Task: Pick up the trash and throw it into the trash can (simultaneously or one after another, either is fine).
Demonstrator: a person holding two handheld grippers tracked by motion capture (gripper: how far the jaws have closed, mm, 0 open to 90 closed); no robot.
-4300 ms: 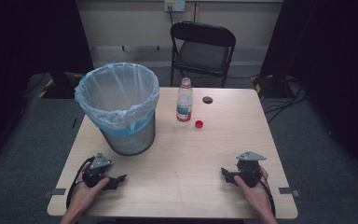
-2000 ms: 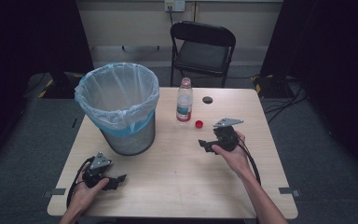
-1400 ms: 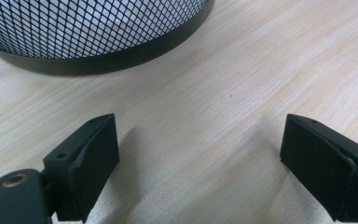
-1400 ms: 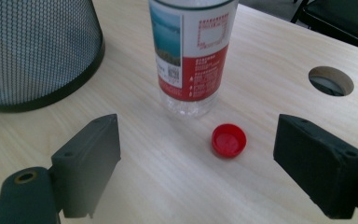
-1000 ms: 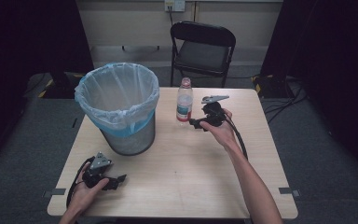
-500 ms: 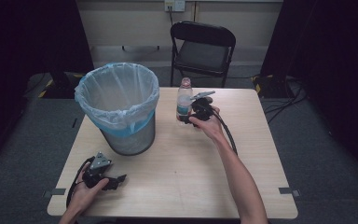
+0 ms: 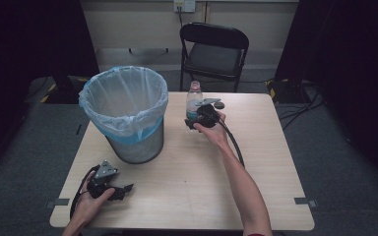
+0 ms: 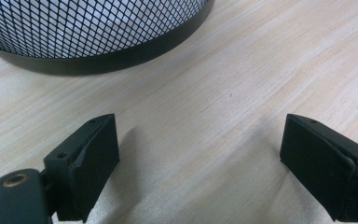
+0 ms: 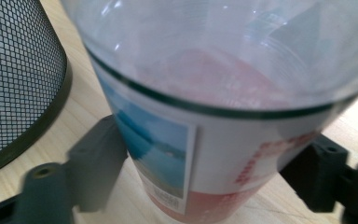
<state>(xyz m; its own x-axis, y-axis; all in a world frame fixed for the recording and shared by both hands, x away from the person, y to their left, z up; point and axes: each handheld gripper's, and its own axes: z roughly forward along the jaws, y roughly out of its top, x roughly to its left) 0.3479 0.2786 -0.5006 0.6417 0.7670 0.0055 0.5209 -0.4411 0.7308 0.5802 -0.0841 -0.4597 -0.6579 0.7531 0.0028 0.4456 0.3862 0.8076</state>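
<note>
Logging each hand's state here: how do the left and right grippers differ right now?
The left gripper rests low at the table's near edge with open jaws around bare wood; the right gripper is stretched out far, its jaws either side of the bottle. The left sits before the bin, the right beside it. Both are black and hand-held.
</note>
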